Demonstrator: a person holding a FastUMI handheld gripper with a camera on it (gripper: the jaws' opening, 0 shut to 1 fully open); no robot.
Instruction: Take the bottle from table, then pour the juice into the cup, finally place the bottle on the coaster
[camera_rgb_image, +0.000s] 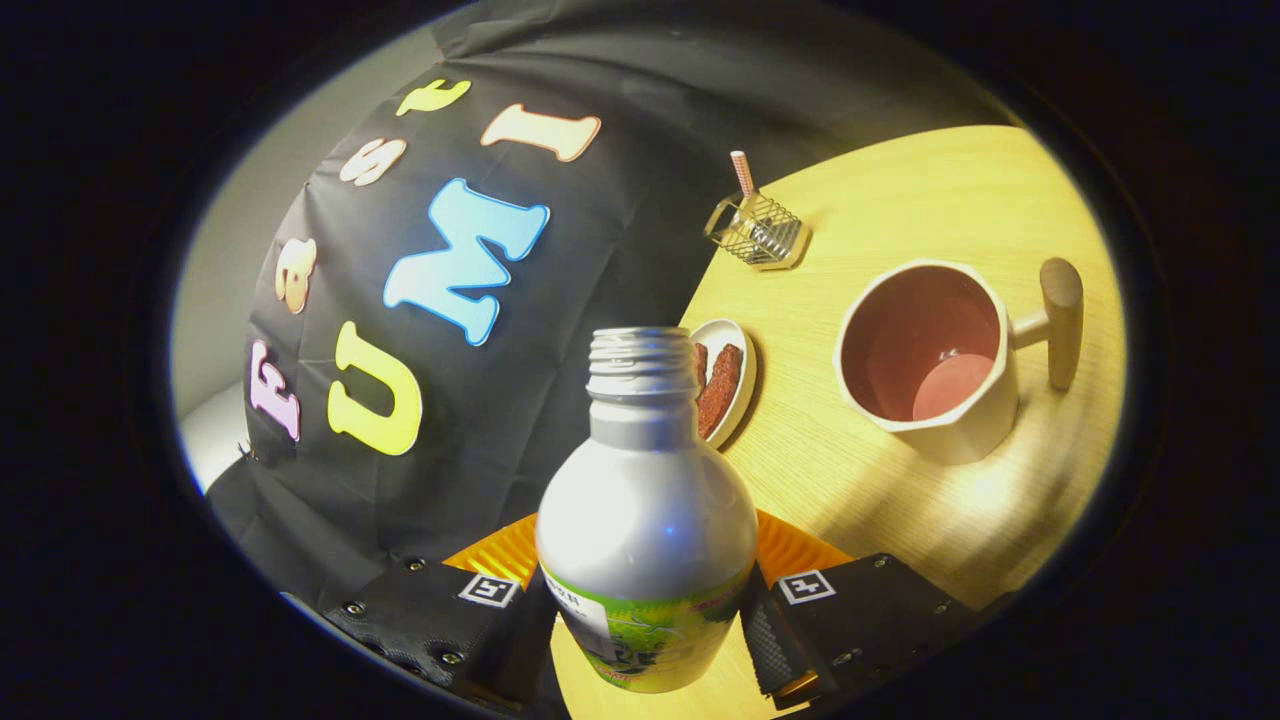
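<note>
One bottle (645, 520), uncapped, clamped between both gripper (648, 625) fingers. Beyond it: one cup (925, 360), one small dish (735, 380), one wire holder (760, 230). One orange coaster (790, 550) just behind it; bare table (850, 470) between bottle and cup.

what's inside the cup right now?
The cup sits on the table, beyond the fingers shut on the bottle. Its pinkish inner wall and bare-looking bottom show; the near wall covers part of the inside, so a shallow pool of juice cannot be ruled out.
</note>
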